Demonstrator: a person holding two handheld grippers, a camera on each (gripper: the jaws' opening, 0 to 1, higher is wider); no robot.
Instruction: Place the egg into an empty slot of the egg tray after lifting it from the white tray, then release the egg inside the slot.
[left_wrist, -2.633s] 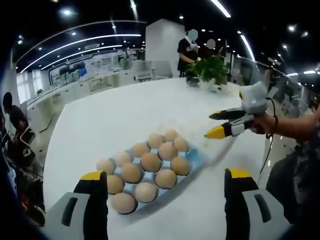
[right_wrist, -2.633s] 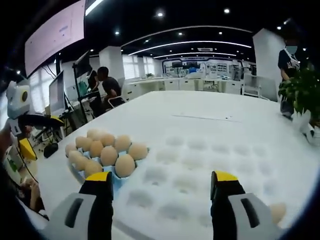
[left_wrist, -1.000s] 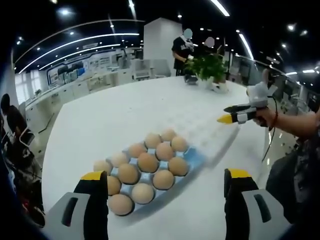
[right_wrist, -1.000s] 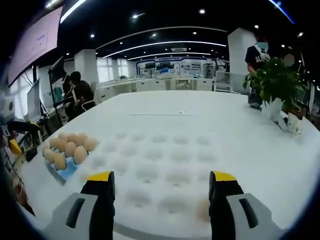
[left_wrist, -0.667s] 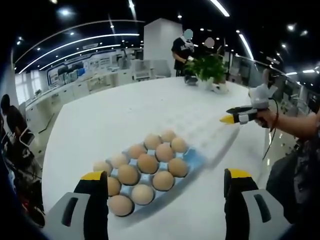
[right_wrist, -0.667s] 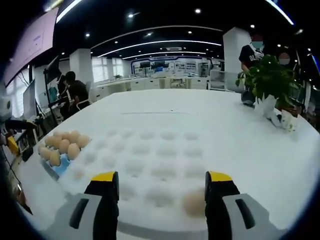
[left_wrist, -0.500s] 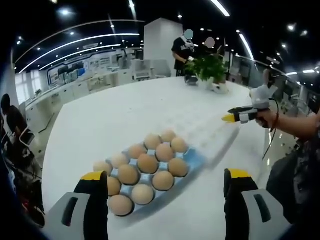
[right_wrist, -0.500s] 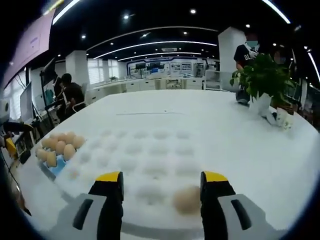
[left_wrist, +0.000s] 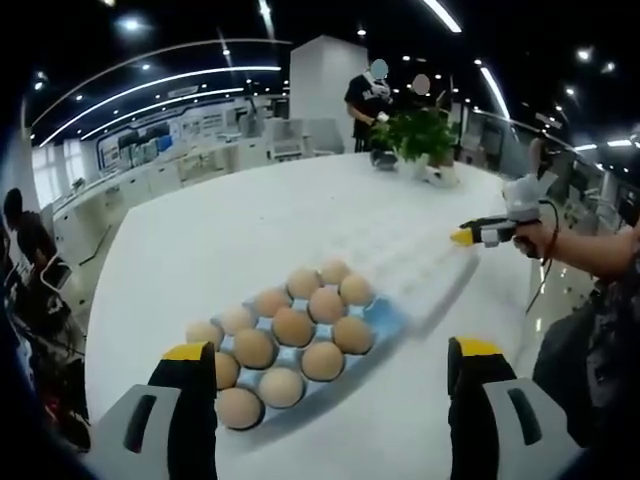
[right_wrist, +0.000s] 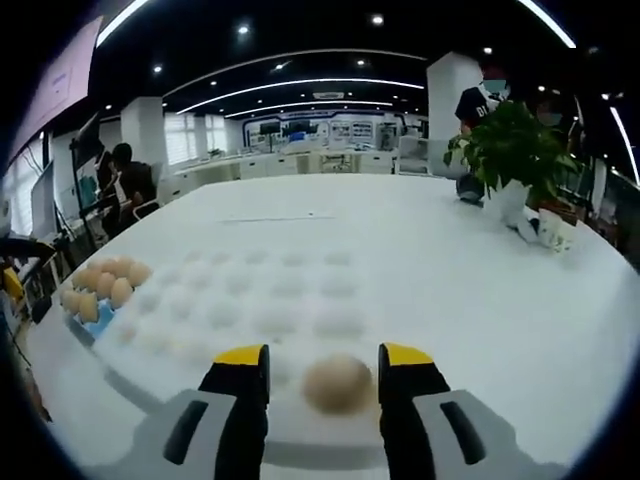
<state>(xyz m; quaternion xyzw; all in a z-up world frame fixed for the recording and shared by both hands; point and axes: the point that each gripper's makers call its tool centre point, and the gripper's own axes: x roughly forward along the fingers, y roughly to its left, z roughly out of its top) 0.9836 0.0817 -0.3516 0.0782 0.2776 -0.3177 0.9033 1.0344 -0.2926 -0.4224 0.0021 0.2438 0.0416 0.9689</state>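
Right gripper view: the right gripper (right_wrist: 322, 368) has its yellow-tipped jaws on either side of a single egg (right_wrist: 337, 382) that sits in a near-edge cup of the white tray (right_wrist: 270, 300). The jaws stand close beside the egg; whether they actually press on it cannot be told. The white tray lies on a broad white table (right_wrist: 480, 300), its other visible cups bare. At the left of this view the blue egg tray (right_wrist: 100, 318) adjoins the white tray's end and carries a cluster of brown eggs (right_wrist: 97, 282). A potted plant (right_wrist: 510, 150) stands on the table at the right, with a person behind it.

Left gripper view: the left gripper (left_wrist: 330, 362) holds nothing — its jaws are set wide apart, framing the blue egg tray (left_wrist: 385, 315) from above. Eleven brown eggs (left_wrist: 290, 328) are seated in its slots; the corner nearest the white tray (left_wrist: 420, 265) shows bare blue. The right gripper (left_wrist: 470, 235) enters from the right, held in a person's hand (left_wrist: 540, 238), low over the white tray's far part. Potted plant (left_wrist: 420, 135) and two standing people appear beyond the table (left_wrist: 200, 250)
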